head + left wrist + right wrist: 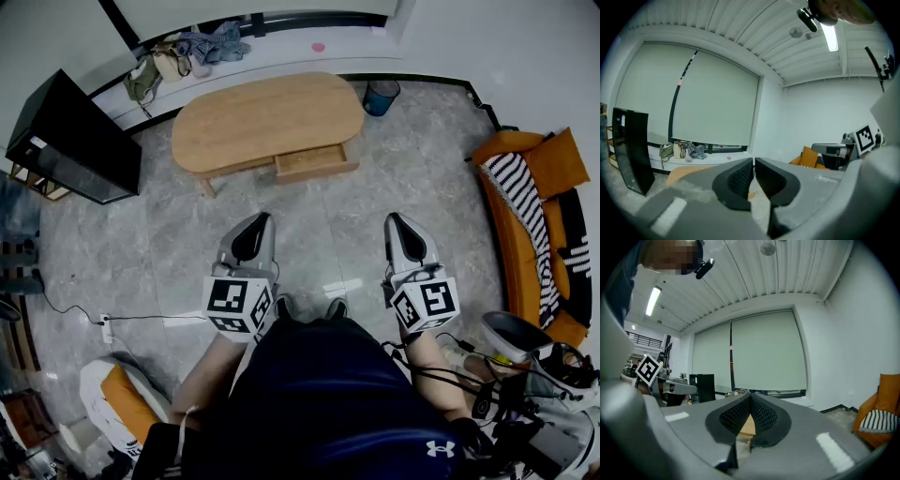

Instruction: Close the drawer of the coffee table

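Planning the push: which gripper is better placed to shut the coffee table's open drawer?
Probably the right gripper: its own view shows the drawer straight ahead past its shut jaws. The left gripper faces more of the tabletop.

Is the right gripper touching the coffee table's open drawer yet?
Apart. The head view shows bare floor between the right gripper and the drawer, which stands pulled out.

R gripper (750, 396) pointing twd wood coffee table (747, 425), jaws meeting at tips, nothing btwn. Orange sofa (880, 414) sitting far right.
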`<state>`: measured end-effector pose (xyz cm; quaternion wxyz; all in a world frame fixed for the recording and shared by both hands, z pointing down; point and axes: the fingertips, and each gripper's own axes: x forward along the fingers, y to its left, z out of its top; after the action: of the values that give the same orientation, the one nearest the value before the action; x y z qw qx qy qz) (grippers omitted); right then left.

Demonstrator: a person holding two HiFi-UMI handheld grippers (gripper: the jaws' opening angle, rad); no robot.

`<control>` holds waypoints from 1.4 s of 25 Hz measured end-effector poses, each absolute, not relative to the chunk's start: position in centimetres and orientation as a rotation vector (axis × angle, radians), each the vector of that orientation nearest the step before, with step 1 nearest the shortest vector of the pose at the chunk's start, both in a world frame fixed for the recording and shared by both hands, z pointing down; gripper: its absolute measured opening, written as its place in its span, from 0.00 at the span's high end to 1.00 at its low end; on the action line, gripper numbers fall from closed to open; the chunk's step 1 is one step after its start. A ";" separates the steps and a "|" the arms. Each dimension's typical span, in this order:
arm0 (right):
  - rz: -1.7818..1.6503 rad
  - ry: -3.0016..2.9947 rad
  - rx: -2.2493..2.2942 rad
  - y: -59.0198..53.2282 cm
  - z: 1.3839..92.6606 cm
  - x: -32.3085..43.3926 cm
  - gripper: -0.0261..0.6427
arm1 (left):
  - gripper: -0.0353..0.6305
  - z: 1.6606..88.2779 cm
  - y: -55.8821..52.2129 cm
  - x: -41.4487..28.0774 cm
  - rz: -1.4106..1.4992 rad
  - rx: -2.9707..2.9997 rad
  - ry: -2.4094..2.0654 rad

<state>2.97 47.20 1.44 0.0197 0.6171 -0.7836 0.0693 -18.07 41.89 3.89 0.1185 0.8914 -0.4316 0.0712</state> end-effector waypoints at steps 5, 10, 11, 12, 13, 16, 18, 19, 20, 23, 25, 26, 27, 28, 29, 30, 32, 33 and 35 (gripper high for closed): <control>0.226 -2.416 1.932 46.7 1.5 2.1 0.96 | 0.92 3.9 41.1 -19.0 0.202 2.607 -1.250; 0.291 -2.390 1.996 46.7 1.8 1.7 0.96 | 0.92 4.3 40.6 -20.4 0.198 2.607 -1.228; 0.296 -2.375 2.012 46.8 1.8 1.4 0.96 | 0.92 4.3 40.5 -20.8 0.197 2.608 -1.220; 0.298 -2.357 2.025 46.8 1.8 1.2 0.96 | 0.92 4.4 40.4 -21.3 0.195 2.609 -1.211; 0.299 -2.339 2.035 46.8 1.9 0.9 0.96 | 0.92 4.4 40.3 -21.7 0.193 2.610 -1.202; 0.301 -2.298 2.060 46.9 2.0 0.4 0.96 | 0.92 4.9 39.7 -22.7 0.198 2.613 -1.172; 0.304 -2.273 2.070 46.9 2.4 0.4 0.96 | 0.92 5.6 39.3 -22.9 0.211 2.614 -1.153; 0.307 -2.261 2.073 46.9 2.7 0.4 0.96 | 0.92 6.1 39.0 -22.9 0.219 2.612 -1.145; 0.315 -2.249 2.074 47.0 3.1 0.5 0.96 | 0.92 6.6 38.7 -22.9 0.229 2.607 -1.139; 0.361 -2.216 2.080 47.3 4.4 1.0 0.96 | 0.92 7.8 38.4 -22.8 0.248 2.581 -1.123; 0.387 -2.205 2.084 47.2 4.8 1.2 0.96 | 0.92 8.1 38.1 -22.6 0.257 2.572 -1.115; 0.397 -2.205 2.082 46.9 5.0 1.2 0.96 | 0.92 8.2 37.9 -22.5 0.262 2.569 -1.114; 0.406 -2.209 2.079 46.4 5.2 1.3 0.96 | 0.92 8.3 37.5 -22.2 0.267 2.567 -1.114; 0.412 -2.216 2.074 45.8 5.3 1.5 0.96 | 0.92 8.4 37.1 -22.0 0.272 2.565 -1.114; 0.417 -2.225 2.070 45.0 5.4 1.8 0.96 | 0.92 8.4 36.5 -21.6 0.278 2.564 -1.116; 0.422 -2.234 2.068 44.2 5.6 2.1 0.96 | 0.92 8.4 36.0 -21.1 0.287 2.565 -1.118; 0.436 -2.256 2.062 42.7 6.1 3.1 0.96 | 0.92 8.5 35.3 -20.0 0.307 2.572 -1.125; 0.448 -2.268 2.057 42.0 6.5 3.7 0.96 | 0.92 8.5 34.9 -19.4 0.317 2.577 -1.133; 0.471 -2.295 2.042 40.5 7.0 4.7 0.96 | 0.92 8.7 34.0 -18.2 0.341 2.583 -1.149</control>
<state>4.72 40.54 7.03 0.0166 0.6569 -0.7384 0.1516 -18.17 34.03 8.69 0.1464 0.8974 -0.3990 0.1186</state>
